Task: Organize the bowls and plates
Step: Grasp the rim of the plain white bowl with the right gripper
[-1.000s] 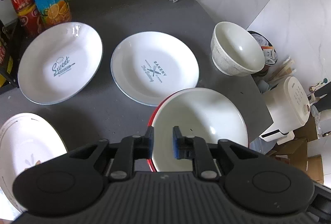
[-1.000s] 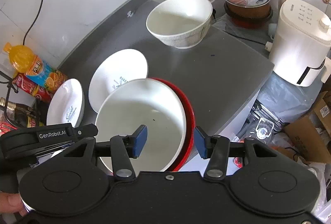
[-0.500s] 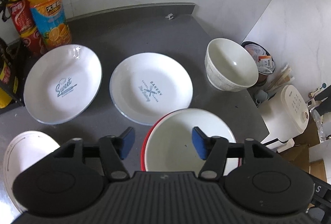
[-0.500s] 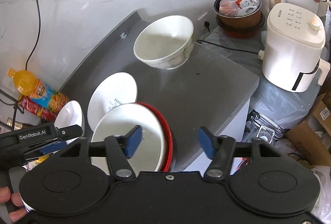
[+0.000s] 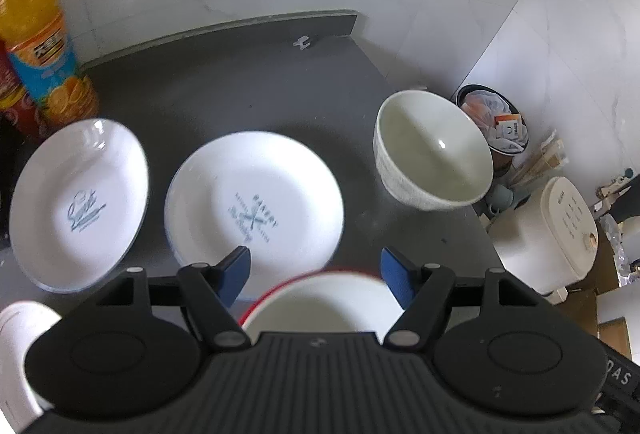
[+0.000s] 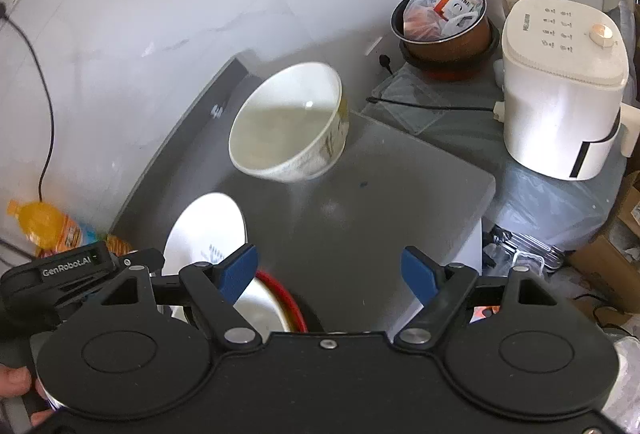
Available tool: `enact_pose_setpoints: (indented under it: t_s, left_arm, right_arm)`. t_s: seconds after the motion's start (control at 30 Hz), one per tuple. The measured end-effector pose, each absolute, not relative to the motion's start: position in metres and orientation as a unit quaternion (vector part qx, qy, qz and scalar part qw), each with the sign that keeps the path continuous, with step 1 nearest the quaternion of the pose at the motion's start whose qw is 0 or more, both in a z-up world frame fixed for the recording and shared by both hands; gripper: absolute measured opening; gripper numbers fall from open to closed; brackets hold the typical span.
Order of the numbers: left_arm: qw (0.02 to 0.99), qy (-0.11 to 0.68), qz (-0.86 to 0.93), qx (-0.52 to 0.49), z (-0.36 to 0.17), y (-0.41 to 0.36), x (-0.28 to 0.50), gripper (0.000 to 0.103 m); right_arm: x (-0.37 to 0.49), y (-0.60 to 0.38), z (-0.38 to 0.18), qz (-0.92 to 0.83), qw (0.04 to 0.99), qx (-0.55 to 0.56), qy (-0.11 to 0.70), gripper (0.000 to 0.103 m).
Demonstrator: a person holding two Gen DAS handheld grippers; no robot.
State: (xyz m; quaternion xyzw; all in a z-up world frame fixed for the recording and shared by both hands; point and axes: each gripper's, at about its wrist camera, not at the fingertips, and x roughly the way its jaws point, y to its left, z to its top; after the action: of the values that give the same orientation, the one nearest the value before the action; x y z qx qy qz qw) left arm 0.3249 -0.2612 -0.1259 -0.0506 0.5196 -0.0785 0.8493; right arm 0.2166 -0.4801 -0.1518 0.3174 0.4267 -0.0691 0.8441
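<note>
Two white printed plates lie side by side on the dark counter (image 5: 240, 81): one at the left (image 5: 76, 201), one in the middle (image 5: 256, 201). A deep white bowl (image 5: 432, 161) (image 6: 288, 121) stands near the right edge. A white bowl nested in a red-rimmed bowl (image 5: 320, 298) (image 6: 276, 302) sits nearest, partly hidden by both tools. My left gripper (image 5: 316, 274) is open above it and holds nothing. My right gripper (image 6: 330, 270) is open too, empty, over the counter beside the stack. Part of another white plate (image 5: 16, 334) shows at the lower left.
An orange juice bottle (image 5: 36, 45) and red cans stand at the counter's back left. Off the right edge sit a white appliance (image 6: 560, 89) and a pot (image 6: 444, 21) holding bags. A cable (image 6: 44, 105) hangs down the wall. A hand (image 6: 16, 390) holds the left tool.
My left gripper went from nearly shut at the nested bowl's rim to wide open. Both grippers have pulled up and back, so the stacked bowls now sit lower in both views.
</note>
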Motion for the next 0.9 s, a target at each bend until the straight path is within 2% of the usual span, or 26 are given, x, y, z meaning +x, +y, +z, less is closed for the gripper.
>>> enact_pose_setpoints:
  t_s: [0.3,0.53,0.77,0.9]
  left_arm:
    - [0.846,0.521,-0.095,-0.056,-0.142,-0.289,0.375,0.07]
    - [0.844,0.524,-0.103,-0.055,-0.159,-0.314,0.405,0.068]
    - [0.835,0.537,-0.105,-0.063,-0.177,-0.331,0.43,0.057]
    - [0.827,0.547,-0.106,-0.07,-0.19,-0.34,0.443,0.042]
  right_arm:
    - [0.253,-0.504,-0.161,-0.089,0.844,0.336,0.409,0.078]
    - [0.284,-0.522,-0.171,-0.095,0.834,0.365,0.402,0.072]
    - [0.314,-0.537,-0.189,-0.09,0.818,0.395,0.407,0.059]
    - [0.329,-0.545,-0.204,-0.087,0.809,0.413,0.41,0.052]
